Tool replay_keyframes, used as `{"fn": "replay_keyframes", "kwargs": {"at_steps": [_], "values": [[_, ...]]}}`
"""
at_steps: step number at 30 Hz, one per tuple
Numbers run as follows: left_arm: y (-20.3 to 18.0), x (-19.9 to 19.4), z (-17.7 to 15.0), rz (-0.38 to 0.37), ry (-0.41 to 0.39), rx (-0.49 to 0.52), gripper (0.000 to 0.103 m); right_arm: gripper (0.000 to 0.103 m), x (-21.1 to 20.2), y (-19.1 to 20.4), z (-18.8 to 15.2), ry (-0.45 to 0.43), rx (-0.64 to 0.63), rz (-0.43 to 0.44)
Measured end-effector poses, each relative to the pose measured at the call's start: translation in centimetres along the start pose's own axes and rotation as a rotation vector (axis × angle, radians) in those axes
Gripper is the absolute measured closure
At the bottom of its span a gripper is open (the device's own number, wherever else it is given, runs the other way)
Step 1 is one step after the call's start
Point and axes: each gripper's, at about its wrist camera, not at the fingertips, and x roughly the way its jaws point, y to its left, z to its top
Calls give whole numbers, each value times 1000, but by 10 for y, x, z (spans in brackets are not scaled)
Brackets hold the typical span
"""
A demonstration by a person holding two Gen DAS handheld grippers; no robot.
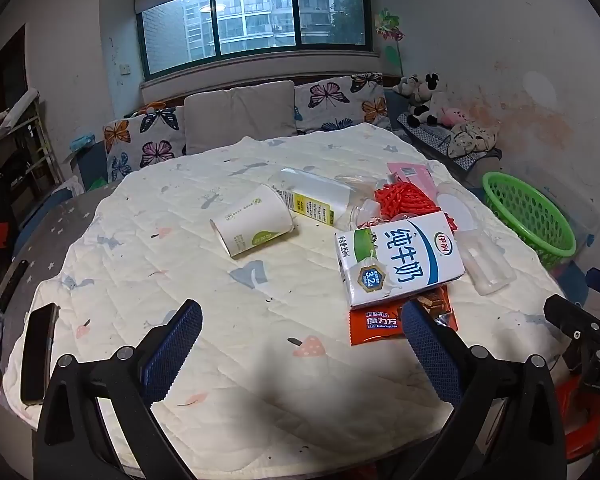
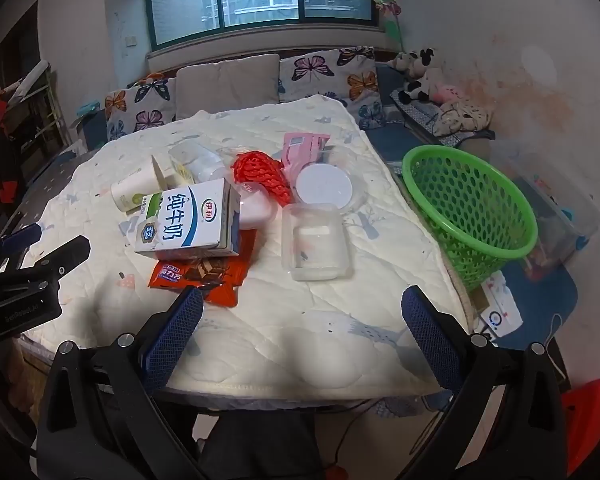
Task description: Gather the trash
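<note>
Both the left gripper (image 1: 302, 322) and the right gripper (image 2: 302, 312) have fingers spread wide, pinching nothing; a milk carton (image 1: 400, 260) sits mid-frame, a green basket (image 2: 466, 208) at right.

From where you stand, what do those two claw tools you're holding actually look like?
Both match. The left gripper and the right gripper each have two black plastic arms with silver bolts, ending in blue fingers with a dimpled, grid-textured rubber face. Seen from the side, the left one's black body carries faint grey lettering. No hands or sleeves are visible.
</note>
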Motion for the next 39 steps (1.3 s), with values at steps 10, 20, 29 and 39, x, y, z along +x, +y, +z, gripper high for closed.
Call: {"fn": "replay_keyframes", "kwargs": {"at_steps": [10,20,29,39], "values": [[1,0,0,-3,7,-2,6,4,0,-3,-1,1,9,4],[-2,-2,1,-1,6,2,6,4,3,-3,-1,8,11,-6],[-4,5,2,-5,8,11,6,4,3,-3,0,8,12,-6],[-5,4,3,-5,8,12,6,4,3,-3,0,8,11,-6]]}}
